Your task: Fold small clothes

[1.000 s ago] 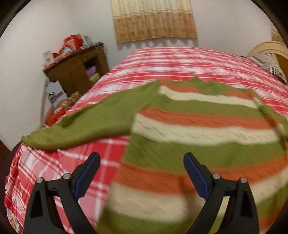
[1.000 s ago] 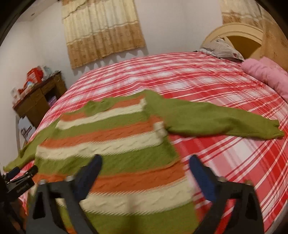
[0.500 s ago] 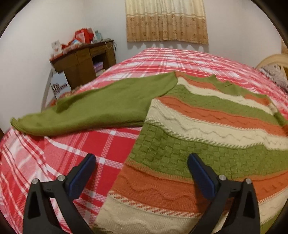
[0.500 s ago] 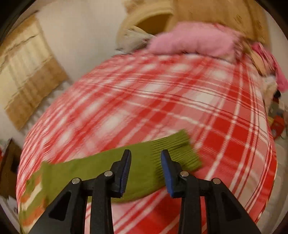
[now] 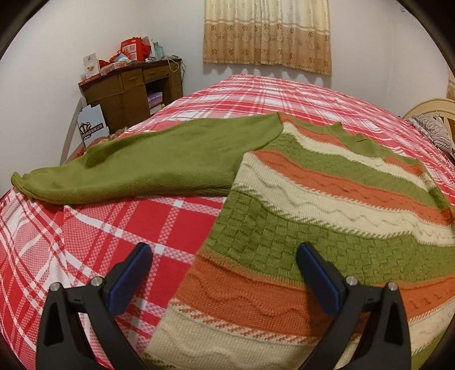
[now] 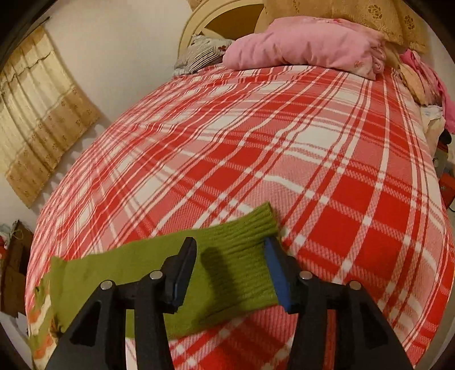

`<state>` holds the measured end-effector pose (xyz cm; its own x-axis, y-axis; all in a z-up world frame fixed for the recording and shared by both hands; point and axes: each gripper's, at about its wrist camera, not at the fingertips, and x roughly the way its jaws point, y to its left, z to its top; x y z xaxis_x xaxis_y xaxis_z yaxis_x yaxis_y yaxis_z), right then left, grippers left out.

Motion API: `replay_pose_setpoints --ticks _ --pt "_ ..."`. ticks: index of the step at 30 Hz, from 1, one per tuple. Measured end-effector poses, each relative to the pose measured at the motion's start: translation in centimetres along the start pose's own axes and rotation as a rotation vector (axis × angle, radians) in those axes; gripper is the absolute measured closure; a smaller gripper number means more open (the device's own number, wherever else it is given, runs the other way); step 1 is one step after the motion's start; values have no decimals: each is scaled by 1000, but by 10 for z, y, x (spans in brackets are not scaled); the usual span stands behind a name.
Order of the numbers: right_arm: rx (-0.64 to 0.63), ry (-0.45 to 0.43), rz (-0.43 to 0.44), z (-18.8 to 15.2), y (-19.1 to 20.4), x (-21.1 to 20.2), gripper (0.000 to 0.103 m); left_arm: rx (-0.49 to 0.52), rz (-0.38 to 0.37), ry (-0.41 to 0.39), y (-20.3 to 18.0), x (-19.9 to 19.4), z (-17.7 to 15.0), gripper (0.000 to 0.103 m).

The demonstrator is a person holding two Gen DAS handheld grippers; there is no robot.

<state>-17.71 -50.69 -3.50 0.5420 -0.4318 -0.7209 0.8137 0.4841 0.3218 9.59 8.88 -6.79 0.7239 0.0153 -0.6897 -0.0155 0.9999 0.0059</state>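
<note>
A knitted sweater [image 5: 327, 205] with green, orange and cream stripes lies flat on the red plaid bed [image 5: 93, 233]. Its green left sleeve [image 5: 148, 168] stretches out to the left. My left gripper [image 5: 224, 256] is open and empty, low over the sweater's lower left edge. In the right wrist view the green right sleeve [image 6: 159, 264] lies across the bed, ribbed cuff [image 6: 244, 230] to the right. My right gripper [image 6: 230, 250] is open, its jaws straddling the cuff without closing on it.
A brown cabinet [image 5: 130, 88] piled with boxes stands past the bed's left edge, with a white bag [image 5: 92, 125] beside it. A pink blanket [image 6: 301, 45], a pillow [image 6: 202, 51] and a cream headboard [image 6: 227, 17] are at the bed's head. Curtains [image 5: 267, 31] hang behind.
My right gripper swung from the sweater's body to the right sleeve cuff, narrowed, and has now widened around it. My left gripper dropped lower and closer over the hem.
</note>
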Motion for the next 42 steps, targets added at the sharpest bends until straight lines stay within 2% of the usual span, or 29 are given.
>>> replay_pose_setpoints --ticks 4,5,6,7,8,9,12,17,19,22,25,27,29,30,33,35,37,42 --pt "-234 30 -115 -9 30 6 54 -2 -3 -3 0 -1 1 0" --pt "-270 33 -139 -11 34 6 63 -3 -4 -3 0 -1 1 0" --pt "-304 35 -154 -12 39 6 78 -3 -4 -3 0 -1 1 0" --pt "-308 42 -136 -11 42 5 87 -5 -6 -4 0 -1 1 0" --pt "-288 51 -107 -9 42 2 94 -5 -7 -5 0 -1 2 0" --pt "-263 57 -78 -6 42 -1 96 -6 -8 -5 0 -1 2 0" --pt "-218 47 -7 1 53 -19 97 -8 -12 -7 1 -1 3 0" --pt "-186 36 226 4 108 -63 99 -10 -15 -9 3 -1 3 0" --pt "-215 50 333 -2 146 -77 103 -10 -17 -9 3 -1 3 0" --pt "-274 86 489 -17 209 -92 103 -10 -16 -10 4 -1 3 0" --pt "-331 168 632 -43 278 -94 103 -11 -19 -12 4 -1 3 0" --pt "-381 213 689 -65 322 -93 103 -11 -21 -16 4 -1 3 0" --pt "-459 198 685 -85 358 -98 103 -11 -22 -17 4 -1 3 0" --pt "-502 155 664 -95 373 -103 103 -11 -22 -18 5 -1 2 0" --pt "-525 144 633 -108 379 -100 102 -12 -23 -20 5 0 3 0" --pt "-512 164 609 -112 364 -88 102 -13 -24 -20 5 0 3 0" --pt "-528 167 516 -111 335 -71 101 -13 -23 -19 5 0 3 0" --pt "-477 134 380 -92 258 -44 100 -12 -22 -20 5 0 3 0"
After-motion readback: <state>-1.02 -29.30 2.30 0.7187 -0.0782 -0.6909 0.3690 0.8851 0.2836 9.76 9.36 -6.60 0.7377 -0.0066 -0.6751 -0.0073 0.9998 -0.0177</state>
